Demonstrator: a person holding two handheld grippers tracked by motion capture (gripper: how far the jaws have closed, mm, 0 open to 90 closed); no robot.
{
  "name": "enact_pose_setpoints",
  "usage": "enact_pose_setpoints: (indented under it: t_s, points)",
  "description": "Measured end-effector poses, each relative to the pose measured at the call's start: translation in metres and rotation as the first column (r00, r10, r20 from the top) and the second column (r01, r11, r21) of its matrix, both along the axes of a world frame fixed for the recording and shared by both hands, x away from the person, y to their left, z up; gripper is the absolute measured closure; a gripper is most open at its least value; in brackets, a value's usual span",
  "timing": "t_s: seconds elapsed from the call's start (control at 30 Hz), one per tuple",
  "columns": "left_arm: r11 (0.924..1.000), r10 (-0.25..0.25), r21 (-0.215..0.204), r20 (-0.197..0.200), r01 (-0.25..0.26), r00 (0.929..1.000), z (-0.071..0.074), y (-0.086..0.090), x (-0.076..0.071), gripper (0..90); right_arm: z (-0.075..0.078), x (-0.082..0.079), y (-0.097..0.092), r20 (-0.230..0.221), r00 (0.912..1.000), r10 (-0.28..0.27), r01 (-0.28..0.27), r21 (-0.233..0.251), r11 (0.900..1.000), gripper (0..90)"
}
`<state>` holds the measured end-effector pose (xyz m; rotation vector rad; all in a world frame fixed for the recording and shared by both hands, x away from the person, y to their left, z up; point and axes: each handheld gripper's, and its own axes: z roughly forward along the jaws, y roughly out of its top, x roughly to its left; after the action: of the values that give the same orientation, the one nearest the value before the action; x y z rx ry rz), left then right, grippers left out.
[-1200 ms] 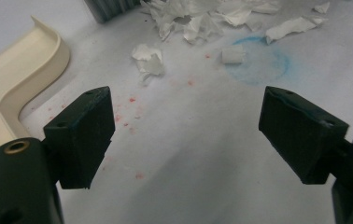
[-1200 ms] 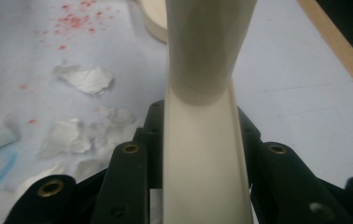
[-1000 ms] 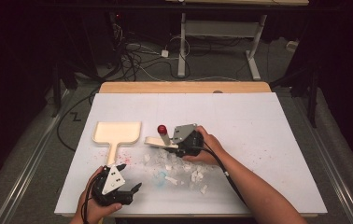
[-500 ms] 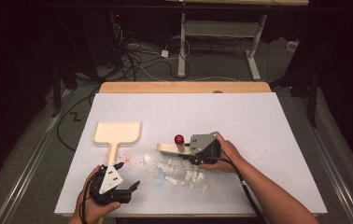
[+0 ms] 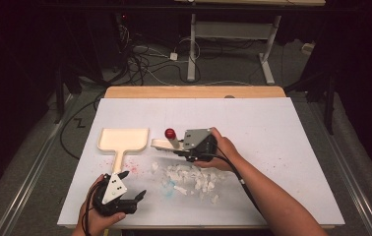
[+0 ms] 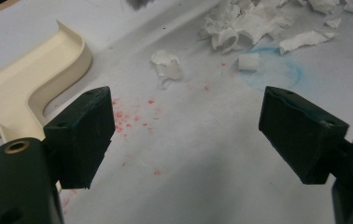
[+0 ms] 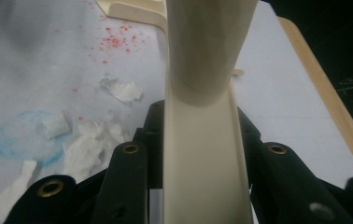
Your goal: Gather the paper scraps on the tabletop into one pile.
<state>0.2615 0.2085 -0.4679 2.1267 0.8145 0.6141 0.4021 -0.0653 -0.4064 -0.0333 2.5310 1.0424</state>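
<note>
While the right gripper (image 5: 181,147) clamps what looks like a cream brush handle (image 7: 205,154), the left gripper (image 6: 184,135) has its jaws spread wide.

dustpan (image 5: 123,139) cream | paper scraps (image 5: 194,178) white | table (image 5: 282,128) probably pale grey, red-speckled

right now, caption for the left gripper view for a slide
Open left tongs hover over stained white paper, between cream dustpan and shredded tissue scraps.
</note>
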Motion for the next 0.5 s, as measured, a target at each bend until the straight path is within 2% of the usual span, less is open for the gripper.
enact_pose_setpoints:
  t_s: [0.07,0.1,0.2,0.23,0.33,0.43,0.47,0.5]
  points:
    - [1.0000,0.006,-0.005,0.007,-0.006,1.0000,0.001,0.001,0.000,17.7,-0.003,0.000,0.018,-0.002,0.9997,0.023,-0.023,-0.019,0.9996,67.7]
    - [0.9999,0.010,-0.007,0.010,-0.010,0.9999,0.001,0.002,0.000,17.7,-0.003,0.000,0.018,-0.002,0.9997,0.023,-0.023,-0.019,0.9996,67.7]
    - [0.9999,0.012,-0.012,0.008,-0.012,0.9999,0.001,0.002,0.000,17.7,-0.008,-0.001,0.033,0.005,0.9982,0.059,-0.059,-0.047,0.9972,67.8]
    - [0.9999,0.008,-0.009,0.006,-0.007,1.0000,0.000,0.002,0.000,17.7,-0.012,-0.002,0.039,-0.007,0.9967,0.081,-0.081,-0.061,0.9948,67.8]
    - [1.0000,-0.005,0.006,0.003,0.005,1.0000,-0.001,-0.001,0.000,17.7,-0.017,-0.004,0.041,-0.031,0.9935,0.110,-0.112,-0.095,0.9892,67.7]
    - [1.0000,-0.007,0.003,0.002,0.007,1.0000,-0.001,-0.001,0.000,17.7,-0.017,-0.007,0.038,-0.056,0.9908,0.124,-0.129,-0.104,0.9862,67.8]
    - [1.0000,-0.007,0.000,0.002,0.007,1.0000,-0.001,-0.001,0.000,17.7,-0.017,-0.007,0.034,-0.062,0.9855,0.158,-0.164,-0.114,0.9798,67.8]
    - [1.0000,-0.007,0.001,0.001,0.007,1.0000,-0.001,-0.001,0.000,17.7,-0.016,-0.008,0.031,-0.075,0.9833,0.166,-0.174,-0.120,0.9774,67.8]
